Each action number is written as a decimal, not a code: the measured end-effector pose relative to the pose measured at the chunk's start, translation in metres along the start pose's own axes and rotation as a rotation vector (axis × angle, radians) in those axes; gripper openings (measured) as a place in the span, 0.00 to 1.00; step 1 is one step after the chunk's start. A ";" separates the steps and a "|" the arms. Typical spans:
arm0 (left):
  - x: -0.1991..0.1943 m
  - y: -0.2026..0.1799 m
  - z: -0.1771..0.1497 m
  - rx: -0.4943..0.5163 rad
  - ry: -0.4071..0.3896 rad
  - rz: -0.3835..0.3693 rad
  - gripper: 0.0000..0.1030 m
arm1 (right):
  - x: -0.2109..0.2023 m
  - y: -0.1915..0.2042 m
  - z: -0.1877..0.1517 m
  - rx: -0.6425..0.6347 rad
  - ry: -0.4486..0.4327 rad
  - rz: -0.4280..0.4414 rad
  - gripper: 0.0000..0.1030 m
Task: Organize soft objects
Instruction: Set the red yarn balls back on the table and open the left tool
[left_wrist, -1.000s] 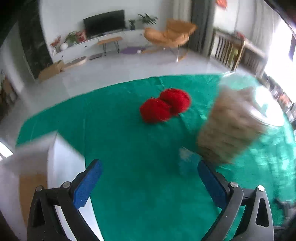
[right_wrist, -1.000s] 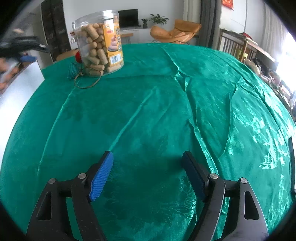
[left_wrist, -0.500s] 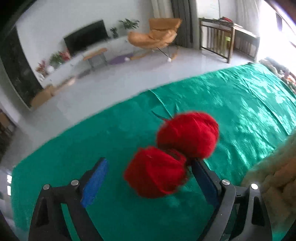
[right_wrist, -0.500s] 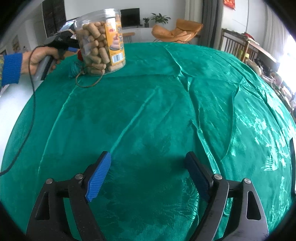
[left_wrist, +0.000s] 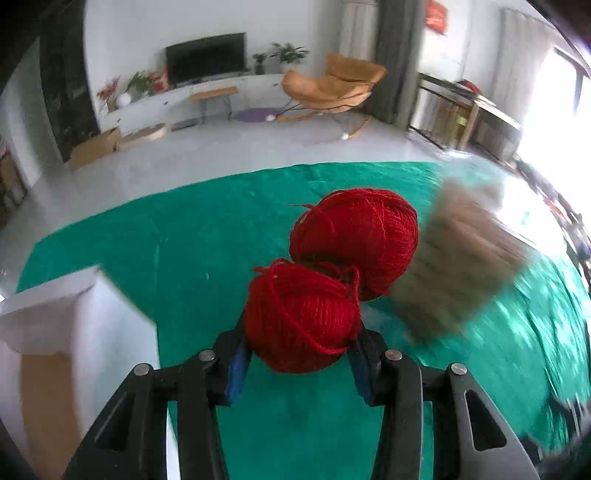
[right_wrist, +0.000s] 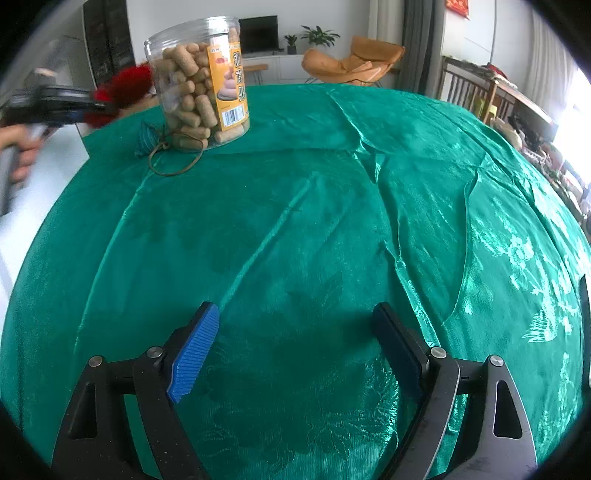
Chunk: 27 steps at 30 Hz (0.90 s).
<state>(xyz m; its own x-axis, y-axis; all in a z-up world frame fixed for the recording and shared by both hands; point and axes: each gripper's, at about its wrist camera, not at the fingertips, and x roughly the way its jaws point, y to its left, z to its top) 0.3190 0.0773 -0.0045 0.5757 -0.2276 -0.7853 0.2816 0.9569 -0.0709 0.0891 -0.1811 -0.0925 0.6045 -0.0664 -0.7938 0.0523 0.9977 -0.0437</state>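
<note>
You are in the grasping step: your left gripper (left_wrist: 300, 363) is closing on the nearer of two round balls of red yarn (left_wrist: 301, 319), and its blue-padded fingers (left_wrist: 236, 373) already press against the ball's two sides, so the wool bulges out above them. The second red yarn ball (left_wrist: 354, 238) sits just behind the first, touching it — a loose strand seems to run between the two, though you cannot tell from here whether they are truly joined. Both lie on the table under the shiny green cloth (right_wrist: 332, 206), just beside the clear plastic jar of tan cork-like cylinders (right_wrist: 197, 79), which shows only as a blur at the right of the left wrist view. A white box with a brown cardboard inside (left_wrist: 48, 332) stands at the left edge of that view, near your left gripper; it looks like the likely place for the yarn, but that is a judgement only. Your right gripper (right_wrist: 295, 350) hangs over bare cloth with its fingers spread wide and nothing between them. For the next move, let the grip settle firmly before you lift, raise the ball slowly, and watch the rear ball — if the strand pulls it along, it may roll or knock the jar.
</note>
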 end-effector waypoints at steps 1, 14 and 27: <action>-0.017 -0.014 -0.011 0.025 0.028 -0.039 0.45 | 0.000 0.000 0.000 0.000 0.000 0.000 0.85; 0.022 -0.203 -0.026 0.049 0.134 -0.320 0.46 | 0.000 -0.001 0.000 0.007 -0.003 0.010 0.85; 0.069 -0.204 -0.016 0.003 0.072 -0.149 0.83 | 0.000 -0.002 0.000 0.013 -0.005 0.017 0.85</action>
<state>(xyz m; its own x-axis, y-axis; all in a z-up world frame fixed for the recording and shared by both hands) 0.2889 -0.1307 -0.0543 0.4710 -0.3536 -0.8081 0.3620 0.9129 -0.1885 0.0891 -0.1830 -0.0923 0.6091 -0.0499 -0.7915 0.0526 0.9984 -0.0224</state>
